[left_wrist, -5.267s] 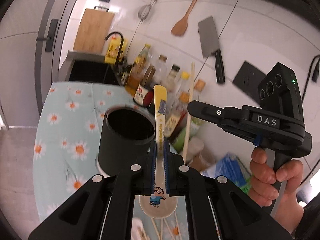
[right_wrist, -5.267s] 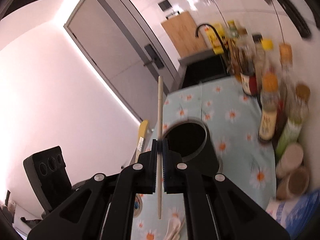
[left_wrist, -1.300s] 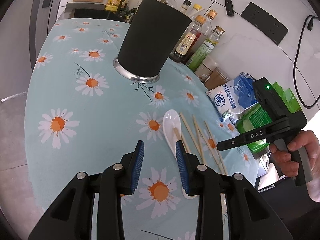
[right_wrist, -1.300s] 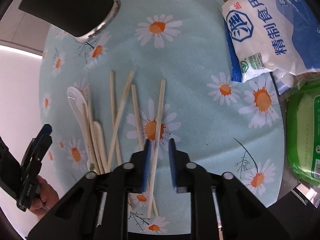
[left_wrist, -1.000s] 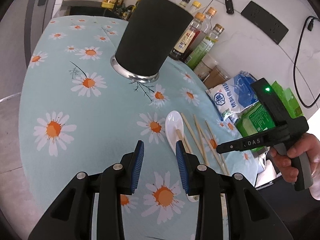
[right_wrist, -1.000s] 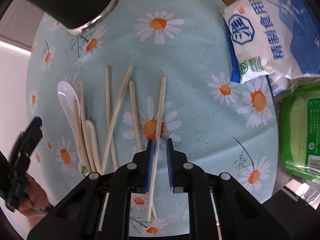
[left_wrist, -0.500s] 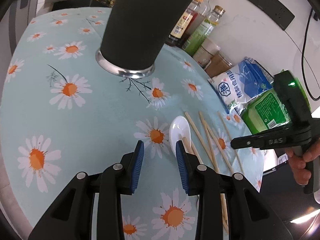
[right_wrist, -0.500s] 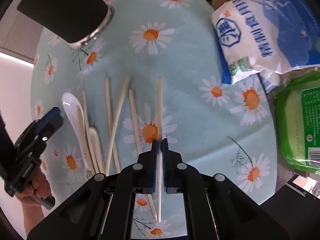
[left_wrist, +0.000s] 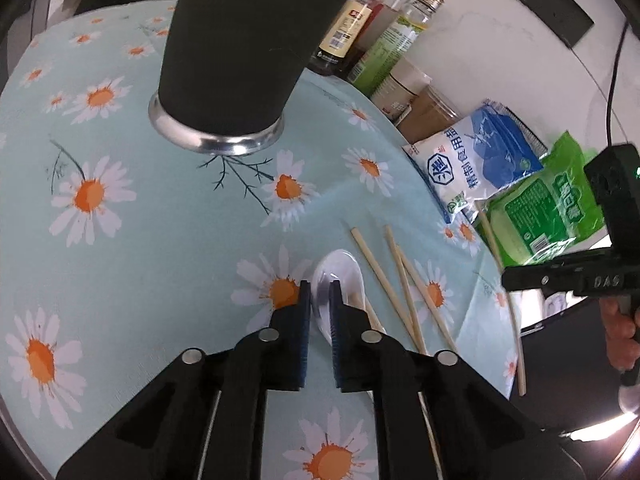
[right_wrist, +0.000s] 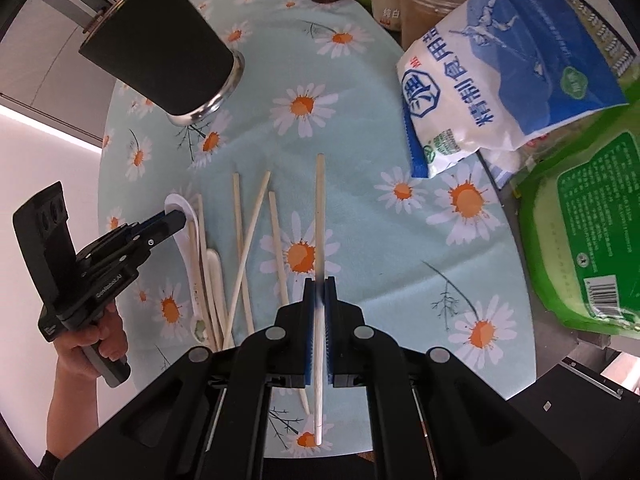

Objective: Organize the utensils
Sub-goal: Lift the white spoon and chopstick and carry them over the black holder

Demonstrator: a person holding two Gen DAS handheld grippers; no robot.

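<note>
Five chopsticks (two spoons)

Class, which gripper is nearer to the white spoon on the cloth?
Left. The left gripper has its fingers around the white spoon bowl; the right gripper is off to the side, shut on a chopstick.

A pale-blue tablecloth printed with orange-centred daisies covers the table. At its far edge stand glass condiment bottles, beside a blue-and-white plastic salt bag and a green plastic food packet.
</note>
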